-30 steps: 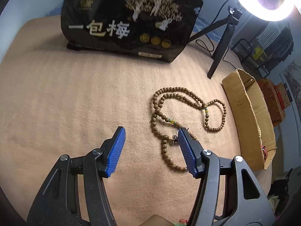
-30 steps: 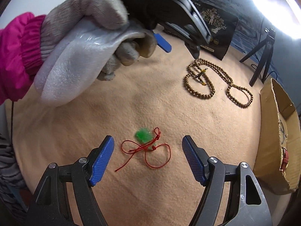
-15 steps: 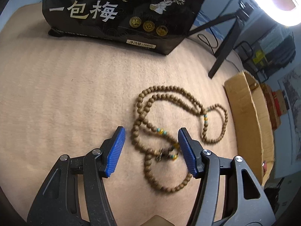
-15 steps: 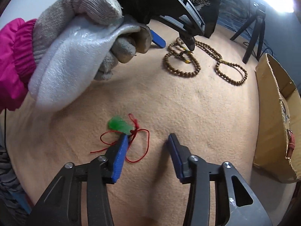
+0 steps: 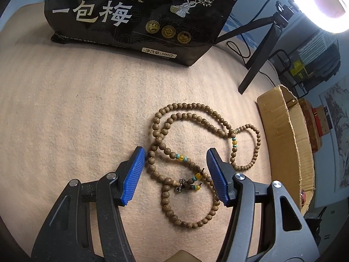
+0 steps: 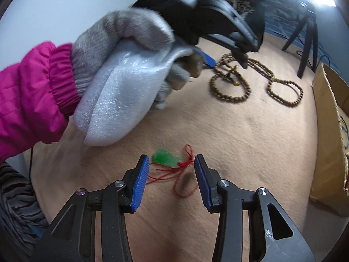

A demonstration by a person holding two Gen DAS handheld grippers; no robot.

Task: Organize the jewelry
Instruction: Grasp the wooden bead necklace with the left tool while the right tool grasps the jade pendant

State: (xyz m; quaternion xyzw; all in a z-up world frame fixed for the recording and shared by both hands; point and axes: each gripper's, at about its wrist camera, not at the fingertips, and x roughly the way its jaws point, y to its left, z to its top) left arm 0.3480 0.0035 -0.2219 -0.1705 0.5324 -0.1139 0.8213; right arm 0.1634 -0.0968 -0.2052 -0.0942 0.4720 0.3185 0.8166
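Left gripper (image 5: 175, 174) jaws apart, straddling wooden bead necklace (image 5: 196, 131). Right gripper (image 6: 171, 181) jaws apart around blurred green pendant (image 6: 166, 159); red cord (image 6: 183, 181) partly hidden at 9 o'clock.

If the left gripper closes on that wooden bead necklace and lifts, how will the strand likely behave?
The bead necklace lies in loose, overlapping loops, so it is probably floppy and would drape and dangle below the left gripper rather than hold its shape. The round, smooth-looking beads may slip between the fingers. Crossed loops could tangle or drag across the beige cloth.
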